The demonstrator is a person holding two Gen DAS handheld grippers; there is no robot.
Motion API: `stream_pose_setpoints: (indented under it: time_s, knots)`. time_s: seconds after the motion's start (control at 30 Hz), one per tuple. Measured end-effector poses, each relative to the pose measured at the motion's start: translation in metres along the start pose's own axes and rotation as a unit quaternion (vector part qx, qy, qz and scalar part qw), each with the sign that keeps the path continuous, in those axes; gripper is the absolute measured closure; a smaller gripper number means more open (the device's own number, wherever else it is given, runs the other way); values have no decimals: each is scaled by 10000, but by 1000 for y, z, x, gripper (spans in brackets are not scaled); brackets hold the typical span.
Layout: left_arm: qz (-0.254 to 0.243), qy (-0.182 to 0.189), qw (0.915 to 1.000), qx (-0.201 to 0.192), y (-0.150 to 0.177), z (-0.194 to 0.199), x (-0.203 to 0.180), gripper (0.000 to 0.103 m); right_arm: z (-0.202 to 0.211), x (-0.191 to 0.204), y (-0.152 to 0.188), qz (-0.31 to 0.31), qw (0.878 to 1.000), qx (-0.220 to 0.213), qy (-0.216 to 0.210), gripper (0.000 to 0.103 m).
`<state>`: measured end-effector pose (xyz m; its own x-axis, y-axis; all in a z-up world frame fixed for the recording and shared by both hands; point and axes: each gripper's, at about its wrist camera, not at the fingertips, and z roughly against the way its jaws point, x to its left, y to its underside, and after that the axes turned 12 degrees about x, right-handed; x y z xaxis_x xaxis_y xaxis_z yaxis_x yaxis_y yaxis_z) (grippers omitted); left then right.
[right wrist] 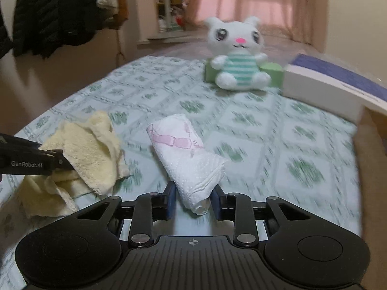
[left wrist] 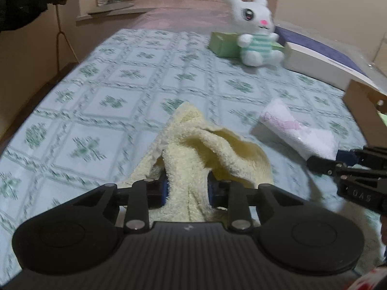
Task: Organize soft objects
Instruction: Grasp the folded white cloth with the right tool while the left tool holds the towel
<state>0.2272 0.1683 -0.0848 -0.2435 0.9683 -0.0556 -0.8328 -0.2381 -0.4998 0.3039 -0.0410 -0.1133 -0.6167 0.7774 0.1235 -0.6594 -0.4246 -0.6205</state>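
Note:
A crumpled pale yellow towel [left wrist: 200,145] [right wrist: 92,149] lies on the bed, and my left gripper [left wrist: 187,188] is shut on its near part, which fills the gap between the blue pads. To its right lies a rolled white towel [right wrist: 183,154] [left wrist: 290,130] with a pink print. My right gripper [right wrist: 193,199] is shut on the roll's near end. A white plush rabbit [right wrist: 237,48] [left wrist: 256,24] in a green-striped top sits upright at the far side.
The bed sheet [left wrist: 108,96] is pale blue with a green pattern. A green box [left wrist: 222,42] stands behind the rabbit. A white box with a dark blue lid [right wrist: 326,84] lies at the far right, a cardboard box [left wrist: 362,111] nearer. Dark coats [right wrist: 48,12] hang at the left.

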Motion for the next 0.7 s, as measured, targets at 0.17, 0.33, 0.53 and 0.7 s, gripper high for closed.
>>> stream_pose_setpoints:
  time_s: [0.17, 0.33, 0.53, 0.7]
  knots:
    - [-400, 67, 9992, 60, 27, 16, -31, 78, 36, 6, 36, -407, 9986, 189, 277, 72]
    - [-598, 455, 9969, 215, 58, 35, -53, 77, 70, 12, 75, -678, 9965, 412, 275, 72]
    - [-760, 523, 9953, 280, 82, 52, -61, 67, 95, 23, 103, -671, 9962, 549, 53, 48]
    - [-845, 456, 9952, 165, 86, 66, -53, 52, 102, 25, 105, -359, 9987, 351, 117, 28]
